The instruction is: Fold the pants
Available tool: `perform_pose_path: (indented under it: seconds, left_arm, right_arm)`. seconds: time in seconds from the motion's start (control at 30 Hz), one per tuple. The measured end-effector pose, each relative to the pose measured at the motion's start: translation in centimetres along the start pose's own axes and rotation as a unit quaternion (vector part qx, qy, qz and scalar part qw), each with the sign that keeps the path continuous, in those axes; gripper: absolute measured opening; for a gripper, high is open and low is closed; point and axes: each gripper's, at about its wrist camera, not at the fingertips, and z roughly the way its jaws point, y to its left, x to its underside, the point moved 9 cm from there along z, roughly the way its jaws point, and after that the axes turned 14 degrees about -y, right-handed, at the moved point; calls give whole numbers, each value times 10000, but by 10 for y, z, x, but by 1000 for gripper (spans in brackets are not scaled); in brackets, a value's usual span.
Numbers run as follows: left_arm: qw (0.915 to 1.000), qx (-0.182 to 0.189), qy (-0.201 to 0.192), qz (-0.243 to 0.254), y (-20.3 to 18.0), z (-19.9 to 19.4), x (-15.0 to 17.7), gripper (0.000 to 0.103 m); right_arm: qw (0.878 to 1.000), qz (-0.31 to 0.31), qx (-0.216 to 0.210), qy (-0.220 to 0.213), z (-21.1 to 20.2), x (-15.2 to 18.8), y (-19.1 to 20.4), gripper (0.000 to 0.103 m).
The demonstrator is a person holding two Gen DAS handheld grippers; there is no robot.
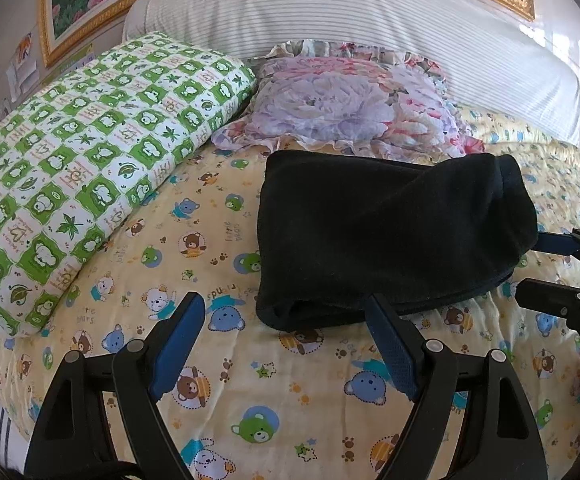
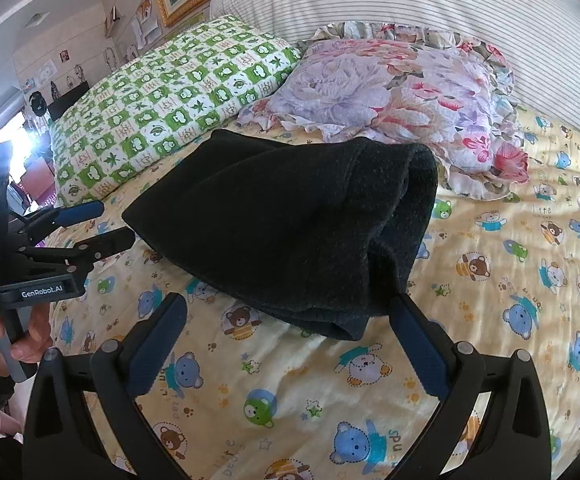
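The black pants lie folded into a thick bundle on the yellow bear-print bedspread; they also show in the right wrist view. My left gripper is open and empty, just in front of the bundle's near edge, its right finger beside the fold. My right gripper is open and empty, its right finger close to the bundle's near corner. The right gripper also shows at the right of the left wrist view, open beside the bundle. The left gripper shows at the left of the right wrist view, open.
A green checked pillow lies at the left and a floral ruffled pillow behind the pants. A striped headboard cushion and a gold-framed picture stand at the back. A hand holds the left gripper's handle.
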Motion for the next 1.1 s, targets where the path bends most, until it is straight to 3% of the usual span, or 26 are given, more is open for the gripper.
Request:
perform_pose_path:
  seconds: [1.1]
  left_arm:
    - [9999, 135, 54, -83, 0, 18, -6, 83]
  right_arm:
    - [9999, -10, 51, -135, 1, -15, -8, 102]
